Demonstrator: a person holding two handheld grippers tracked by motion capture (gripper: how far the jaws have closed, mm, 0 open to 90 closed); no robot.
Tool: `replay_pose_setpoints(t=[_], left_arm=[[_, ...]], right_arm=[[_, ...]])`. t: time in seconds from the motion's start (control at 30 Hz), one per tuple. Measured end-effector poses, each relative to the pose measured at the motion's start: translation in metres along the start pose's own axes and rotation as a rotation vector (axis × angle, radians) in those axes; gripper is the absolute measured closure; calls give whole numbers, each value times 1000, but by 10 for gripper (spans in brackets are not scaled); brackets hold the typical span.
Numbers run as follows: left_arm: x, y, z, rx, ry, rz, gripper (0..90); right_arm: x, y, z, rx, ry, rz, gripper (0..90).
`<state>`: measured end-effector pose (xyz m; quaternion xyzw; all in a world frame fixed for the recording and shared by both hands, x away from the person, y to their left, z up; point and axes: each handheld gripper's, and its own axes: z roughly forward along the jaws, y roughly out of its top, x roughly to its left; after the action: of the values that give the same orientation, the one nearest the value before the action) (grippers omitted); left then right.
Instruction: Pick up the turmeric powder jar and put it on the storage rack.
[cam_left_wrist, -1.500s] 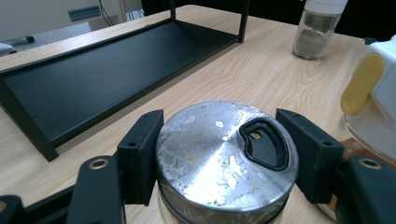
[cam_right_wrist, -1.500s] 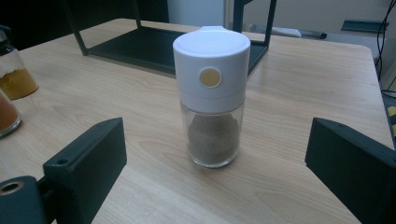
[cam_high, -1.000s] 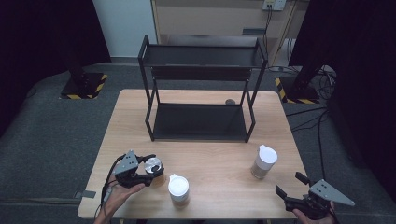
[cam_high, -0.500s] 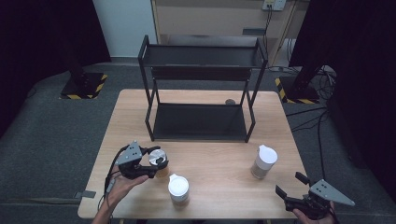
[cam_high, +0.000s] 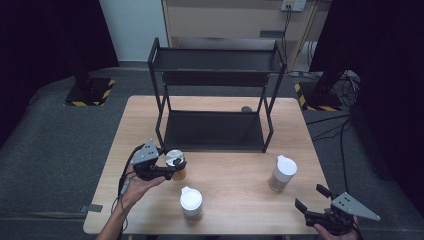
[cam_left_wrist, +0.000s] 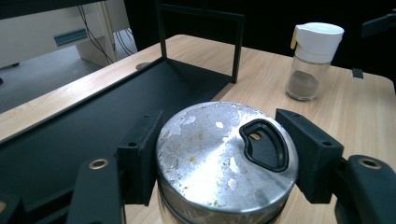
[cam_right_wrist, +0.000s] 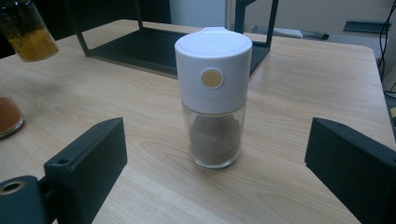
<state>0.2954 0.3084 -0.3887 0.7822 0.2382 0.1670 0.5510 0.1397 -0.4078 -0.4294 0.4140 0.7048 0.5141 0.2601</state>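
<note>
Metal-lidded jar (cam_left_wrist: 226, 156) clamped between jaws of left gripper (cam_high: 167, 171), just before black rack (cam_high: 215, 131) above tabletop (cam_high: 235, 175); right gripper (cam_high: 310, 206) with jaws spread, white-capped shaker (cam_right_wrist: 213, 95) standing beyond them untouched.

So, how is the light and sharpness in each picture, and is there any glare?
High view: even light on the table, dark surroundings, slightly soft. Left gripper view: sharp, with bright glare on the metal lid of the jar held by the left tool. Right gripper view: the white-capped shaker is crisp; near jaws slightly blurred.
</note>
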Motion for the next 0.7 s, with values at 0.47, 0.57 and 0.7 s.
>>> replay_pose_setpoints(t=[0.47,0.57,0.7], left_arm=[[20,28,18,-41,15,-9,341],[23,35,23,-38,26,-8,341],[29,43,31,-38,46,-10,341]], right_arm=[[0,0,0,-1,-2,1,58],[0,0,0,-1,-1,1,58],[0,0,0,-1,-1,-2,58]])
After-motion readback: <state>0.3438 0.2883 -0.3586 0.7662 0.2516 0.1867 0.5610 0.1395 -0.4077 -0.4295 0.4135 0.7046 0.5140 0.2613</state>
